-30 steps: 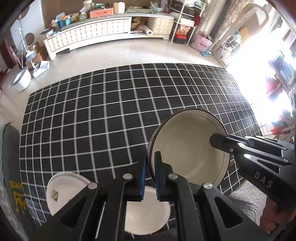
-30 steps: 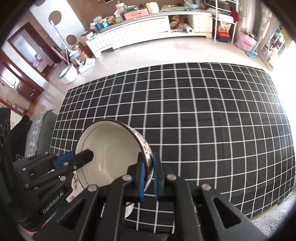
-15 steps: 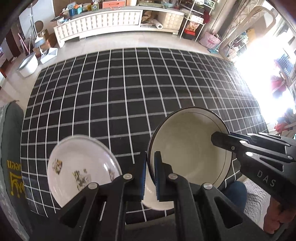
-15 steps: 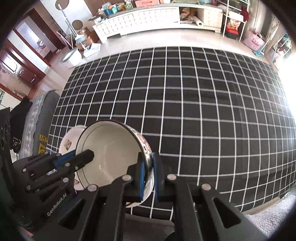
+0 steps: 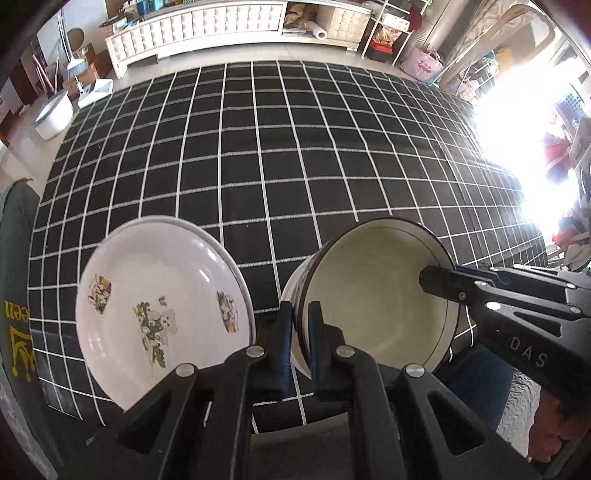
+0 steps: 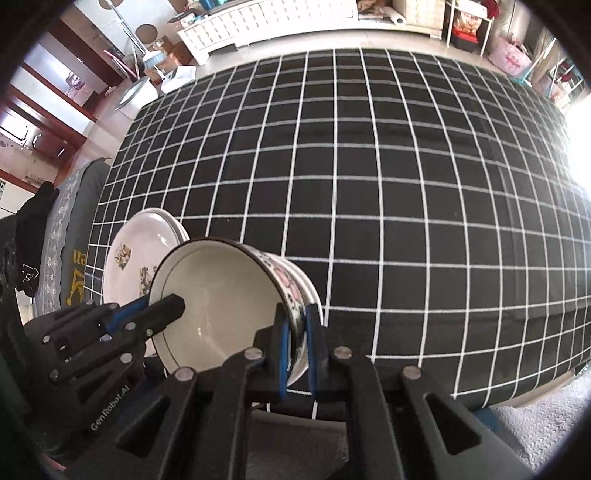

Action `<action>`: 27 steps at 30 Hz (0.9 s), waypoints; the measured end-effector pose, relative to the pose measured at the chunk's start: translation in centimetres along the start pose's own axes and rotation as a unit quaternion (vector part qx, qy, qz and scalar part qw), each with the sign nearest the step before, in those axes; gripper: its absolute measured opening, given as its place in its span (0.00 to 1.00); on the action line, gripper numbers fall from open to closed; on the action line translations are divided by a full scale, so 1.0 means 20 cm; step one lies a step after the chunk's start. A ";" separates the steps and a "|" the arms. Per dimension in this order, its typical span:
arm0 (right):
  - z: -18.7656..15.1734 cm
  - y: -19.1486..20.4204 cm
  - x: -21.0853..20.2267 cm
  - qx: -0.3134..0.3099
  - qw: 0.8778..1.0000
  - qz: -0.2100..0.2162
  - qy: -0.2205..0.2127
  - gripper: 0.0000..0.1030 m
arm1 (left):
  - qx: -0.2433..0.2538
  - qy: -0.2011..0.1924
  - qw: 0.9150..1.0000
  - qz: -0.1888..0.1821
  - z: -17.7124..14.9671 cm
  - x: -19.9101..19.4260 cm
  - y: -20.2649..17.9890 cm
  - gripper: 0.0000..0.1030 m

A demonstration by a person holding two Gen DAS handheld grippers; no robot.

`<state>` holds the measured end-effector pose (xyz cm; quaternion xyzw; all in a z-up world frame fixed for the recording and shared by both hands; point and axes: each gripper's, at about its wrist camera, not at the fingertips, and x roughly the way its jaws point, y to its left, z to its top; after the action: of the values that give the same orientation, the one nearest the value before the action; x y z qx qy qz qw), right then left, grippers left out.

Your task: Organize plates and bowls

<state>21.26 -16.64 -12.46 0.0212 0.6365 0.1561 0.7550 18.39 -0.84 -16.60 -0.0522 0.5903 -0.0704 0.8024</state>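
Observation:
A cream bowl (image 5: 376,295) with a dark rim and a flowered outside is held in the air above the near edge of the checked table. My left gripper (image 5: 300,325) is shut on its left rim. My right gripper (image 6: 295,332) is shut on its right rim and also shows in the left wrist view (image 5: 443,284). The bowl (image 6: 221,295) tilts toward me. A white plate (image 5: 162,306) with flower prints lies on the table to the bowl's left, on top of another plate (image 6: 177,225).
The table carries a black cloth with a white grid (image 5: 295,147). A grey cushion with yellow letters (image 5: 14,325) sits at the left edge. White cabinets (image 5: 199,22) and shelves stand beyond the floor.
Both grippers have lifted the bowl and drawn it back toward me. The plate stack, partly hidden before, now shows fully at the left.

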 end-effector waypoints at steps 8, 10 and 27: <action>-0.02 0.01 0.05 0.001 1.000 -0.004 0.013 0.11 | 0.010 0.007 1.000 0.006 -0.06 0.03 0.01 0.07; -0.02 0.00 0.06 0.001 1.000 -0.004 0.015 0.11 | 0.009 0.008 1.000 0.004 -0.06 0.04 0.02 0.07; -0.02 0.03 0.09 -0.011 1.000 -0.023 0.014 0.11 | 0.027 0.001 1.000 0.010 -0.08 0.02 0.02 0.07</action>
<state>20.94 -15.62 -14.14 -0.0043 0.6454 0.1461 0.7497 17.00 -0.63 -17.56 -0.0244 0.5897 -0.0788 0.8034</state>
